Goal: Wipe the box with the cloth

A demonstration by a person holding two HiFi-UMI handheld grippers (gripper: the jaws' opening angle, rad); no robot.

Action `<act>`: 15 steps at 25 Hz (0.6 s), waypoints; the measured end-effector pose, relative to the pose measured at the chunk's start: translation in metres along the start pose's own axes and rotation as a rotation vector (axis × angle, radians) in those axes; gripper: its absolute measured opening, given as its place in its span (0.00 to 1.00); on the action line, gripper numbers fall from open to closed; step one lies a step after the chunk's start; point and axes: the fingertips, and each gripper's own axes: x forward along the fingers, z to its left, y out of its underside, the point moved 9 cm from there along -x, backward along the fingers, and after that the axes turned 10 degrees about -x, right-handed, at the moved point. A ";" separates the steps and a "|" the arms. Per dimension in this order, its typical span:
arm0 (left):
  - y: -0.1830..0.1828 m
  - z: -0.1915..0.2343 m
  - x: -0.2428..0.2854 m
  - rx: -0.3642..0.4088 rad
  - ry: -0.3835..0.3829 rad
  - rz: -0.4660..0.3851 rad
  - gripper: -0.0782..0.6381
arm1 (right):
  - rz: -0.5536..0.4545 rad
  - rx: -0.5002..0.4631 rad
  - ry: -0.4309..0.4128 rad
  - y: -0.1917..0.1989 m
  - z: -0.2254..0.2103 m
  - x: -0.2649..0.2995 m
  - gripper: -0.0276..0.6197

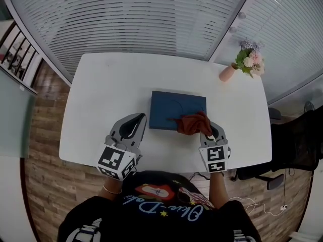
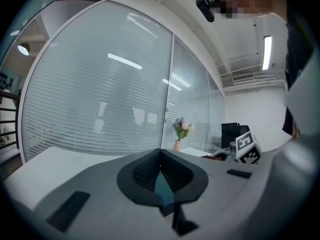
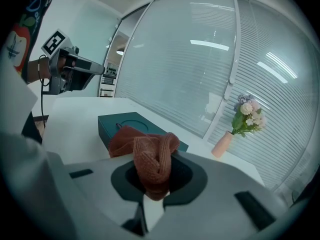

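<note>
So, the right gripper (image 3: 152, 183) is pinching the rust-red cloth (image 3: 149, 156), with a wad bunched up between its jaws and the rest spilling forward. In the head view that loose end is draped over the near right corner of the dark blue box (image 1: 174, 107), which sits flat around the middle of the white counter (image 1: 101, 84).

What matters for the wipe, I'd say: the box's long side runs left to right across the person, and nearly all of its lid lies ahead and to the left of the right gripper (image 1: 210, 131). So the stroke probably needs to sweep leftward along that long axis, pushing away from the body a bit too.

The left gripper (image 1: 132, 125) is parked just beside the box's near left corner with its jaws pressed together on nothing. It's close enough to steady the box if it slides, but I can't tell if it's touching.
</note>
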 end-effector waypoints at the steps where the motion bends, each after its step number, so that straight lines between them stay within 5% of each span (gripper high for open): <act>1: 0.000 -0.002 0.000 -0.001 -0.008 -0.003 0.11 | 0.000 0.000 0.001 0.003 -0.003 -0.001 0.09; 15: 0.006 -0.050 -0.002 0.019 -0.051 0.001 0.11 | 0.008 0.027 -0.007 0.042 -0.030 -0.022 0.09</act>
